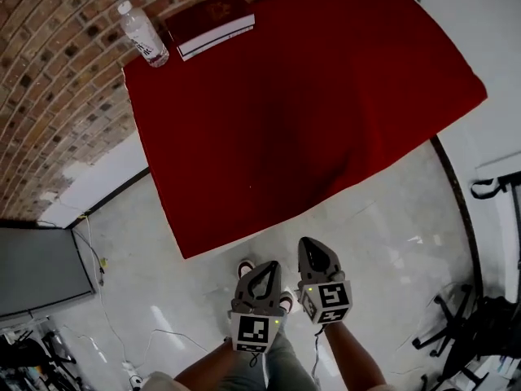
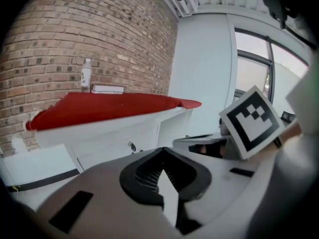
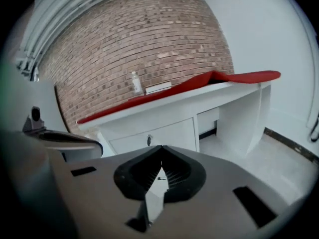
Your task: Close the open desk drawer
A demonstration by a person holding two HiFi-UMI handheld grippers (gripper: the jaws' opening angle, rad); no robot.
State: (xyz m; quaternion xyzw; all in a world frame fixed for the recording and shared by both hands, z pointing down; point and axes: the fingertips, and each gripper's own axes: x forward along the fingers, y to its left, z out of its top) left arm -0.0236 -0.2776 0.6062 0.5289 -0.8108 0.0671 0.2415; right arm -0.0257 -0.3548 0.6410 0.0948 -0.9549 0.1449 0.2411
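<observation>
A water bottle point(image 1: 143, 32) is standing just beside a red book point(image 1: 208, 19) lying at the far left corner of a red cloth point(image 1: 309, 104), against a brick wall point(image 1: 49, 80).

in the head view the red cloth point(image 1: 309, 96) hides the front of the desk point(image 3: 239, 108), drawer point(image 3: 169, 132) included. in the right gripper view the body of the right gripper point(image 3: 161, 148) covers the drawer's lower edge, and whether it is pulled out cannot be told. the label on the bottle point(image 1: 143, 33) is too small to read.
</observation>
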